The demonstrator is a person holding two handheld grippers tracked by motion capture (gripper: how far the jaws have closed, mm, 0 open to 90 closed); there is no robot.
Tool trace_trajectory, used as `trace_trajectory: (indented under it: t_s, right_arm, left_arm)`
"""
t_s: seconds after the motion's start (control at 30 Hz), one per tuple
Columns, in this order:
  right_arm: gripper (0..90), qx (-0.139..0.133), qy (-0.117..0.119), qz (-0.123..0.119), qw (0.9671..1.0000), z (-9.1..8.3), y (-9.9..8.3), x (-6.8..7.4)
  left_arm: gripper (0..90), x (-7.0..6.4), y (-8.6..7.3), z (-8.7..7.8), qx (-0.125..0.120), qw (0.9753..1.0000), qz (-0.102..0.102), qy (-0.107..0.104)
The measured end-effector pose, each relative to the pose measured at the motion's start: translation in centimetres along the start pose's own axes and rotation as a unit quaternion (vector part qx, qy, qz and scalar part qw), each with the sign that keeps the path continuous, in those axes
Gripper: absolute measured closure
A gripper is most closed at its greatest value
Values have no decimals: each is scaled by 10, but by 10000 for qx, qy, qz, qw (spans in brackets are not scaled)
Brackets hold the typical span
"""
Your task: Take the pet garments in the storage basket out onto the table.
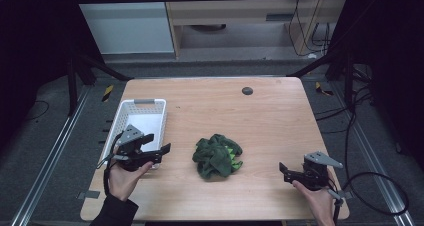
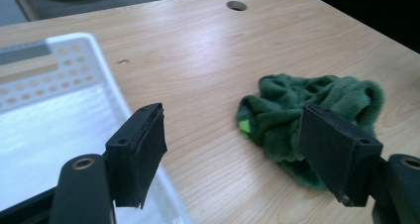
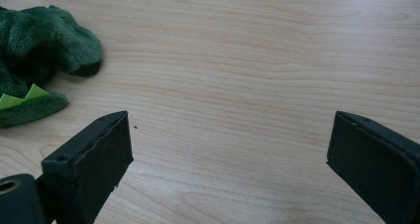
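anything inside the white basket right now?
The white basket looks empty: the high view shows a bare white floor. The left gripper hangs open over its near right corner and covers that part, so the corner cannot be checked. The green plush toy lies outside, on the table.

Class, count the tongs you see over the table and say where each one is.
2. The left tongs sit over the white basket's near corner; the right tongs sit near the table's right edge.

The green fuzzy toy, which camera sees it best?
The high view: the whole green fuzzy toy lies in sight on the table. In the left gripper view a jaw hides part of it; the right gripper view cuts it at the edge.
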State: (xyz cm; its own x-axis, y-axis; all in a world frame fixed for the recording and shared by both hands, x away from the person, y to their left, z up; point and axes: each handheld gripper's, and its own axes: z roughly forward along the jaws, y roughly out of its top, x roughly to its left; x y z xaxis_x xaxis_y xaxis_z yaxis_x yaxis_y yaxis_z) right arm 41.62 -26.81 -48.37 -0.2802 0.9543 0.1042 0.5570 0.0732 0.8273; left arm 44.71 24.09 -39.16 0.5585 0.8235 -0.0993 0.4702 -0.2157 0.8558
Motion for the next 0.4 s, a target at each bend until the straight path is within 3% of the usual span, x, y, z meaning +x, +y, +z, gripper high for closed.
trace_trajectory:
  t_s: [0.23,0.4]
  right_arm:
    - [37,-43,-43,-48,10000,-1,-1,-1]
    - [38,-134,-95,-32,9999,-5,-2,-2]
  left_arm:
    - [283,18,-17,-16,-205,9988,-321,307]
    - [288,25,-21,-25,-298,9978,-387,439]
